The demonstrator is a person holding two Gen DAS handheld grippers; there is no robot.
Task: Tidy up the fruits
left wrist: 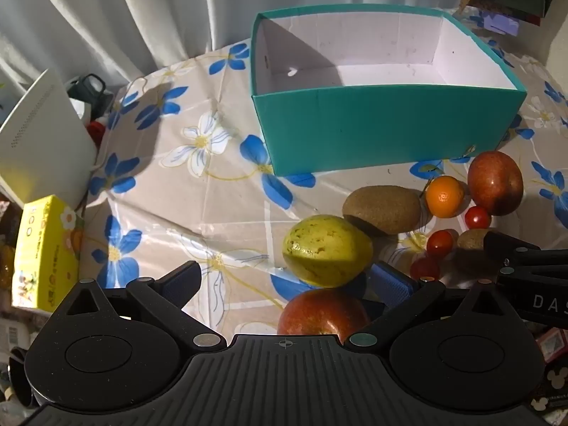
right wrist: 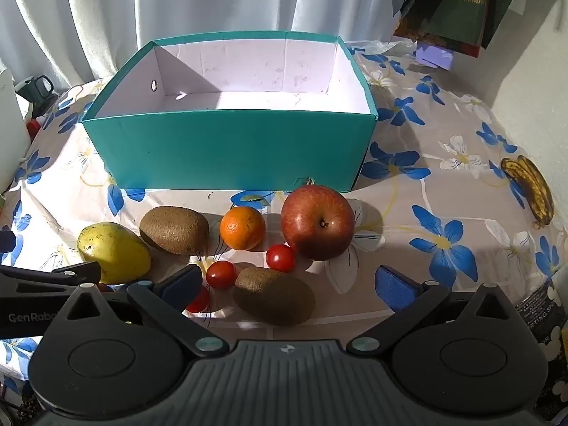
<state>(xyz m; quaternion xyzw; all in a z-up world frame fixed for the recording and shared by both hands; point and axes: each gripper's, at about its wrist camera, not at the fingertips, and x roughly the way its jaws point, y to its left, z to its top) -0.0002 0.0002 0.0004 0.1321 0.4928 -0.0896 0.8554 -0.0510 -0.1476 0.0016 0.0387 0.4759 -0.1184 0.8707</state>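
Observation:
An empty teal box [left wrist: 387, 127] [right wrist: 227, 149] with a white inside stands on the flowered tablecloth. In front of it lie a yellow mango [left wrist: 326, 248] [right wrist: 113, 252], a kiwi [left wrist: 381, 209] [right wrist: 174, 229], an orange [left wrist: 443, 196] [right wrist: 242, 227], a red apple [left wrist: 495, 183] [right wrist: 317, 222] and three cherry tomatoes [right wrist: 280, 257]. My left gripper [left wrist: 285, 284] is open over a second red apple [left wrist: 321, 310], without touching it. My right gripper [right wrist: 288, 284] is open around a second kiwi [right wrist: 273, 294], with gaps on both sides.
Two spotted bananas [right wrist: 530, 190] lie at the table's right edge near the wall. A white appliance [left wrist: 42, 135] and a yellow carton [left wrist: 46, 252] stand off the left edge. Curtains hang behind; dark bags [right wrist: 461, 3] and a purple box [right wrist: 435, 55] sit at the back right.

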